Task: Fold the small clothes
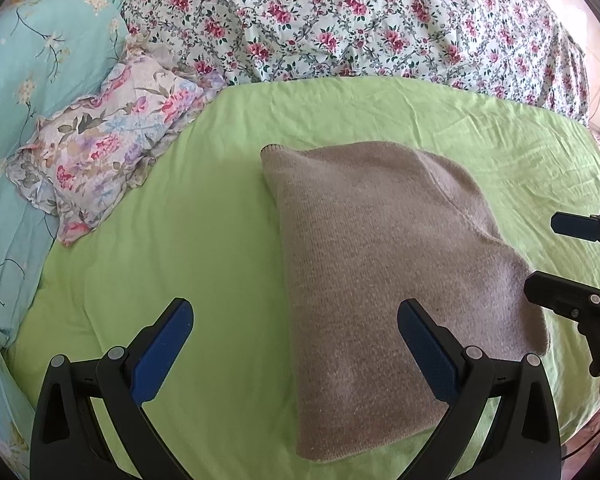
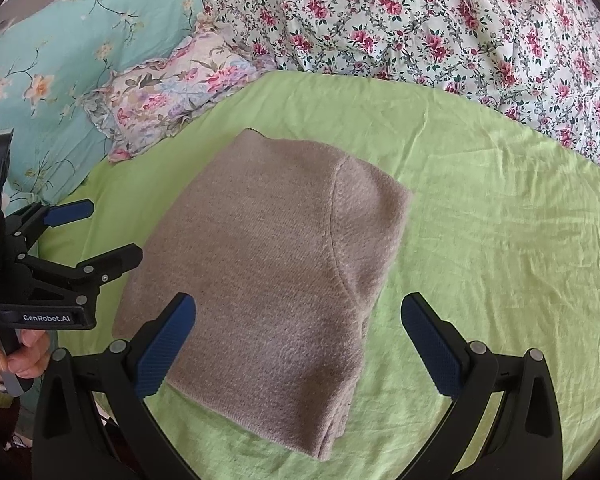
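Observation:
A beige knit garment [image 1: 384, 264] lies folded into a compact rectangle on the green sheet [image 1: 180, 220]. My left gripper [image 1: 296, 316] hovers open above its near left edge, with nothing between the blue pads. In the right wrist view the same garment [image 2: 268, 264] shows a curved seam on its upper layer. My right gripper [image 2: 300, 312] is open over the garment's near right part, holding nothing. Each gripper appears in the other's view: the right gripper [image 1: 548, 256] at the garment's right edge, the left gripper [image 2: 104, 232] at its left edge, both open.
A floral frilled pillow [image 1: 112, 148] and a turquoise quilt [image 1: 40, 60] lie to the left. A white quilt with red flowers [image 1: 340, 20] is heaped along the back. A hand [image 2: 24, 348] holds the left gripper's handle. The green sheet [image 2: 500, 240] spreads to the right.

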### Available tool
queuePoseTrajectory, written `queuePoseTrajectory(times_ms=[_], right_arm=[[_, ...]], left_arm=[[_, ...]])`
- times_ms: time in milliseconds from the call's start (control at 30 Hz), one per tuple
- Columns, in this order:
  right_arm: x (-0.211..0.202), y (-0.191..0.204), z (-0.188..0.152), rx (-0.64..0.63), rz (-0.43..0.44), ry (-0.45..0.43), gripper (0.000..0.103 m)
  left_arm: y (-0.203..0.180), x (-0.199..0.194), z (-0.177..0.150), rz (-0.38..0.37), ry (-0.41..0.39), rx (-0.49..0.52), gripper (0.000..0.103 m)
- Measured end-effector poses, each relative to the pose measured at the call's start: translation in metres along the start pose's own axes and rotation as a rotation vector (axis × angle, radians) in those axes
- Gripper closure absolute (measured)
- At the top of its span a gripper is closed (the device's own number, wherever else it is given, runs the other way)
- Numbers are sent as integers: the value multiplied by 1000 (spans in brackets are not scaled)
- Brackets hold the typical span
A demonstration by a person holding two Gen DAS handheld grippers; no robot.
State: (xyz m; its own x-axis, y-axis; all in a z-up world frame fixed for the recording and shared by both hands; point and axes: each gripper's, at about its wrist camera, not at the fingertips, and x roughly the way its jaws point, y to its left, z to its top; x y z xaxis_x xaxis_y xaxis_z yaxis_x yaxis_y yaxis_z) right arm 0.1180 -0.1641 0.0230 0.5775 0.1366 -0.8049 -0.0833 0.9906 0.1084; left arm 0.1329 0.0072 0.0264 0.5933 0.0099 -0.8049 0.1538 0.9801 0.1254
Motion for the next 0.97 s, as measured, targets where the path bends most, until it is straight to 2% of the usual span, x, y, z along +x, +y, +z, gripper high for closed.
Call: queuePoseTrajectory(times_ms=[967], right_arm=[[0,-5,-8,29,7,-7,1]], left_arm=[[-2,-7,-2,18,-2,-4,1]])
